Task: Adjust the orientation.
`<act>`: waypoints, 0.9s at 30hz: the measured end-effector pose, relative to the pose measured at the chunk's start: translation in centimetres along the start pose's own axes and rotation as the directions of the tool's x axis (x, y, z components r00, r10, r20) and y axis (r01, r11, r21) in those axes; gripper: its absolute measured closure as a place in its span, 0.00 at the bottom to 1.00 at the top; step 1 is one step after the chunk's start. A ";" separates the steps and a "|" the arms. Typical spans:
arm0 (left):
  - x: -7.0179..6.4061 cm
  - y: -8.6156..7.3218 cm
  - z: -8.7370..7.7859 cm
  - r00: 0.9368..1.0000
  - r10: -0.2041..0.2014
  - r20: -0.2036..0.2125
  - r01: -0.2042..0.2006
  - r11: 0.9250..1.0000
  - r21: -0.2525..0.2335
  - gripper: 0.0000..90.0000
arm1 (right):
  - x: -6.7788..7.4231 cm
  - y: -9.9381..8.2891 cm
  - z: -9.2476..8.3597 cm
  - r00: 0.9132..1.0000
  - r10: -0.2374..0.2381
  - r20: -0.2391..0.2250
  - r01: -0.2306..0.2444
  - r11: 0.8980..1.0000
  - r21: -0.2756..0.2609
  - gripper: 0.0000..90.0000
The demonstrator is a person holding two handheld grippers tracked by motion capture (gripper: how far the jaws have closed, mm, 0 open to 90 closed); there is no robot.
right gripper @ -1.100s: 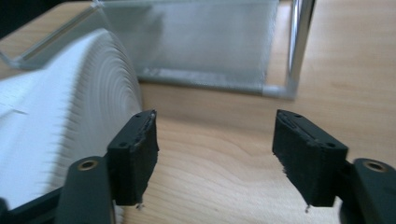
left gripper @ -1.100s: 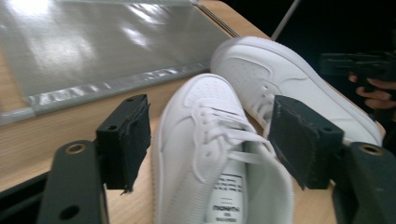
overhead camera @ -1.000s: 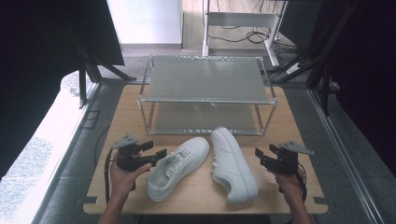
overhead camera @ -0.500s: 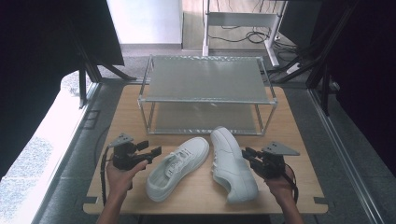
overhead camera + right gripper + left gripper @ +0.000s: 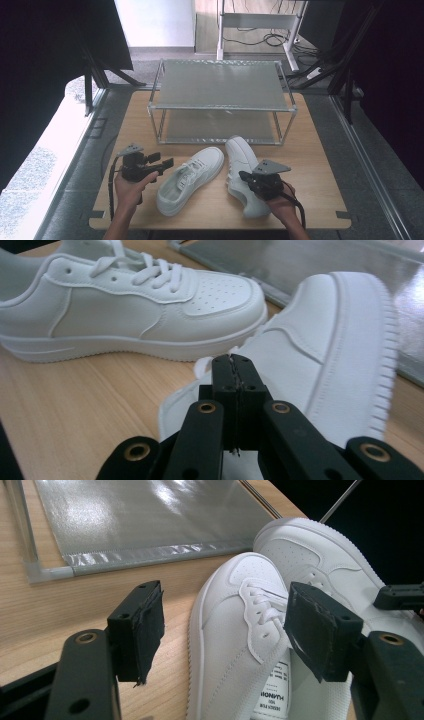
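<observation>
White leather fills my left claw's (image 5: 222, 630) wide-open reach: the left shoe (image 5: 190, 179) lies ungripped. My right claw (image 5: 250, 179), well right a second ago, now sits pinched together over the right shoe's (image 5: 244, 172) side, apparently nipping its collar.

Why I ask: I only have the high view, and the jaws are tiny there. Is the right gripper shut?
Observer: Yes. In the right gripper view, the right gripper has its pads pressed together with no gap.
Operator: And the left one?
Observer: The left gripper is wide open, and the laced shoe is seen between its jaws.
Operator: Any marking on that shoe?
Observer: A printed label sits on its tongue, but the text is too small to read.
</observation>
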State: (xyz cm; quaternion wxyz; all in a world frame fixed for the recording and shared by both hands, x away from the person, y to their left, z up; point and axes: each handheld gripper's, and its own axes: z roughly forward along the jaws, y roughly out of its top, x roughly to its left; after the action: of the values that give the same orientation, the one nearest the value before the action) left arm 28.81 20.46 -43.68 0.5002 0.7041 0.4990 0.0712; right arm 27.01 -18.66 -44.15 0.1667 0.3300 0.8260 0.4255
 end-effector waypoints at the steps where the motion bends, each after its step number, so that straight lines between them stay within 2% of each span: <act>1: 0.0 0.0 0.1 1.000 -0.003 0.003 0.003 1.000 0.001 0.36 | 0.1 0.0 0.1 1.000 -0.004 -0.006 0.004 1.000 0.002 1.00; 10: -0.2 -0.2 0.6 1.000 -0.007 0.017 0.007 1.000 0.026 0.36 | 0.6 0.0 0.5 1.000 -0.006 0.003 0.006 1.000 0.029 1.00; 14: -0.2 -0.2 0.6 1.000 -0.004 0.021 0.004 1.000 0.030 0.36 | 0.3 0.0 0.5 1.000 0.009 -0.003 -0.009 0.999 0.039 1.00; 19: -0.2 -0.2 0.7 1.000 -0.003 0.024 0.002 0.999 0.034 0.36 | 0.2 -0.1 0.5 1.000 0.002 -0.001 -0.002 0.999 0.046 1.00; 27: -0.1 -0.3 0.6 1.000 -0.010 0.024 0.009 0.999 0.037 0.36 | -0.5 0.0 -0.4 0.998 0.015 0.056 -0.017 0.999 0.037 1.00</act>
State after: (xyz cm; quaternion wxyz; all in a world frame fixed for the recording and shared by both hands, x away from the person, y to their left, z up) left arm 28.99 19.99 -44.17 0.4933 0.7118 0.4974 0.0512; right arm 27.16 -19.27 -43.92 0.1798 0.3514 0.8263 0.4018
